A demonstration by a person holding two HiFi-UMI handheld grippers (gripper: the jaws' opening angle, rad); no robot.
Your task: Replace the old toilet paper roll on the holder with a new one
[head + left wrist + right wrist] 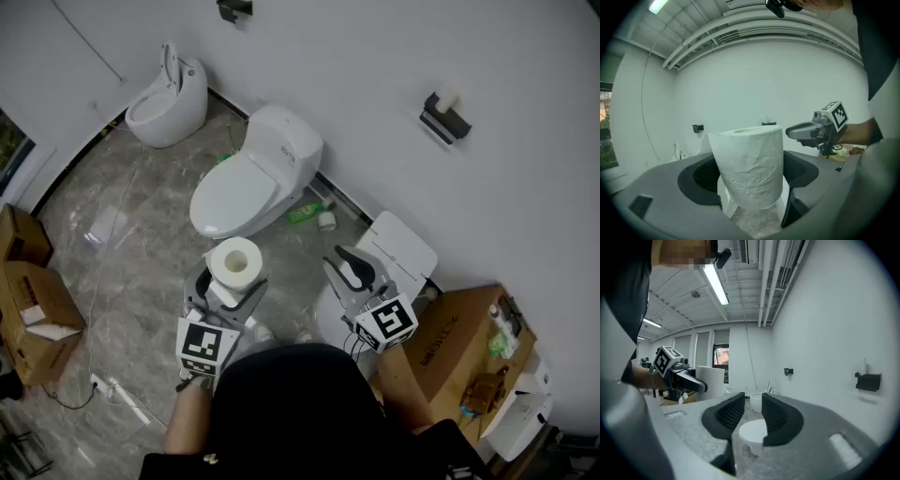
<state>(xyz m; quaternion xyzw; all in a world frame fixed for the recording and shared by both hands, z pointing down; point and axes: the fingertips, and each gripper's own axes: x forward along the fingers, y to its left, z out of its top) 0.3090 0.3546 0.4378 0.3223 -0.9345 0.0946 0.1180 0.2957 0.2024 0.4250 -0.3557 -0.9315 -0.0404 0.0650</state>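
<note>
**Left tool** [231,283]: your jaws stand wide and are clamped on the new roll [234,262]. The roll sits upright between the pads, core hole up, clear of the floor [141,234].

**Right tool** [753,405]: your jaws are drawn near together with a narrow gap left, and nothing is between them. It sits level with the left tool, just beside it on the right.

**Holder** [444,118]: a dark bracket on the wall [525,169], ahead of the right tool, off to its right and well apart from both tools. Something pale sits on top of it, too small to tell whether it is the old roll.

**Step in hand**: the new roll is fetched and carried, and the holder is not yet reached. The old roll's removal looks still to do.

**Next move**: bring both tools to the holder. Your free right tool is the one to clear it, so open its jaws before closing on what sits there. Keep the left grip gentle, since the paper will crush.
</note>
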